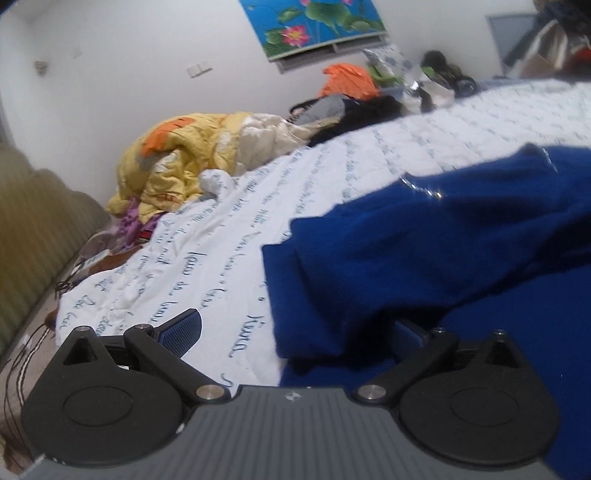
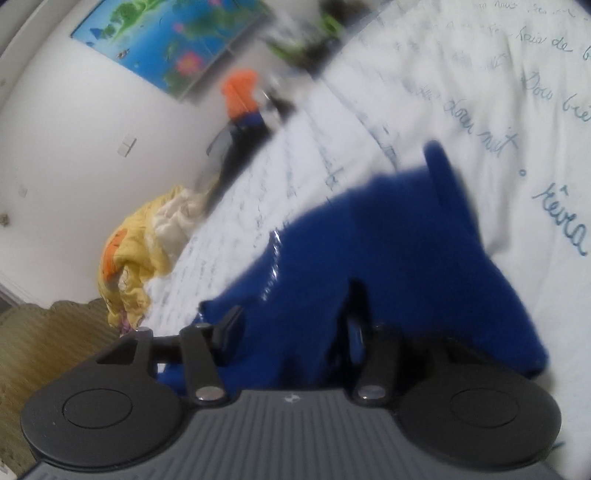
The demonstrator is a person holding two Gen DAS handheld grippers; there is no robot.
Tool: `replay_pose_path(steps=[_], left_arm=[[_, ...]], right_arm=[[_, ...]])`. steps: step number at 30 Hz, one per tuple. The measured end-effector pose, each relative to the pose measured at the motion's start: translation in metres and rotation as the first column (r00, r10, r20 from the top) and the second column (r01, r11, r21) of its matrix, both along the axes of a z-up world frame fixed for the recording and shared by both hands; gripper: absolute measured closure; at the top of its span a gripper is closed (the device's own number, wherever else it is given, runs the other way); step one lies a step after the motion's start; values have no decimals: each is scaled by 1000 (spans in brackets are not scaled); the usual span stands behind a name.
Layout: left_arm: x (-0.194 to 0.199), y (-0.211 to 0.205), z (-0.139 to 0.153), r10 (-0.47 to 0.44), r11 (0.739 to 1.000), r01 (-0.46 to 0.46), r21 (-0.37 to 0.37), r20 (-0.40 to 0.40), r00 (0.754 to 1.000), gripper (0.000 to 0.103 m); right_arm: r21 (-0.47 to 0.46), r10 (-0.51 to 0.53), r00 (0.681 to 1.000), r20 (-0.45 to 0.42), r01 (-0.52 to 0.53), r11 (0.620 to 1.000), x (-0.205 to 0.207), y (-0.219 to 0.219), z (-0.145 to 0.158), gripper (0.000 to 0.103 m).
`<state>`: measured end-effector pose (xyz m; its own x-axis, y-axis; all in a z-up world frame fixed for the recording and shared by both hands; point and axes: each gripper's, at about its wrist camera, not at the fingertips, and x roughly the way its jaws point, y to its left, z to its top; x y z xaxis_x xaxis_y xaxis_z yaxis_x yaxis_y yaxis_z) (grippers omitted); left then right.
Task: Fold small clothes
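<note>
A dark blue garment (image 1: 424, 251) lies on the white quilt with blue script (image 1: 229, 236). My left gripper (image 1: 295, 328) is open at the garment's near left edge; its left finger (image 1: 181, 328) rests over bare quilt and its right finger is under a blue fold. In the right wrist view the blue garment (image 2: 369, 251) is bunched between the fingers of my right gripper (image 2: 291, 332), whose jaws stand partly apart around the cloth. The view is blurred.
A yellow and orange duvet (image 1: 177, 162) is heaped at the bed's far left. Dark and orange clothes (image 1: 351, 96) are piled by the wall under a lotus poster (image 1: 314, 26). An olive ribbed headboard (image 1: 37, 229) runs along the left.
</note>
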<state>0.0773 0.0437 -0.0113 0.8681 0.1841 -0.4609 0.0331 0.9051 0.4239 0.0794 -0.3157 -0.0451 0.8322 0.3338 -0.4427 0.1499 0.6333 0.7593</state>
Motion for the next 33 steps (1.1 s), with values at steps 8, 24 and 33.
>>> replay_pose_path(steps=[8, 24, 33], left_arm=[[12, 20, 2, 90, 994, -91, -62, -18, 996, 0], [18, 38, 11, 208, 972, -209, -104, -23, 978, 0], [22, 39, 8, 243, 965, -247, -83, -62, 968, 0]], right_arm=[[-232, 0, 998, 64, 15, 973, 14, 7, 39, 97], [-615, -250, 968, 14, 206, 761, -5, -14, 40, 75], [-611, 98, 995, -35, -99, 785, -2, 27, 27, 60]])
